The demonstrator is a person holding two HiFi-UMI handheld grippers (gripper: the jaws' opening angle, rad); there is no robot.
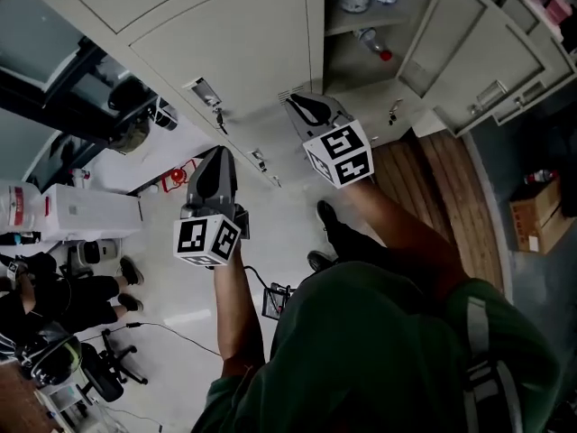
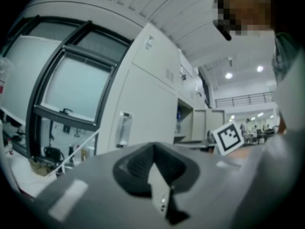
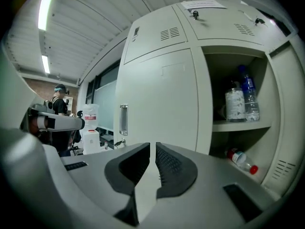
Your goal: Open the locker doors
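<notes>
Count: two grippers, three bottles, one open door, one shut tall door in clear view.

The pale grey metal locker bank (image 1: 225,25) runs across the top of the head view. The swung-open grey locker door (image 1: 469,43) stands out at the right.

In its compartment:
- a clear plastic bottle with a white label (image 3: 234,105) and a blue-labelled water bottle (image 3: 249,93), both upright on the shelf
- a red-capped bottle (image 3: 240,160) lying on its side on the level below

The shut tall grey door (image 3: 162,104), with one recessed chrome handle (image 3: 123,119), sits just left of that compartment. It is straight ahead of the right gripper (image 3: 152,146).

The small vented doors (image 3: 157,39) above look like two, but lens-edge distortion makes that count shaky.

On the right gripper the pads are drawn to a hairline slit, with nothing between them and nothing touched. On the left gripper (image 2: 152,147) the pads meet at the tips. It is empty and apart from the lockers.
</notes>
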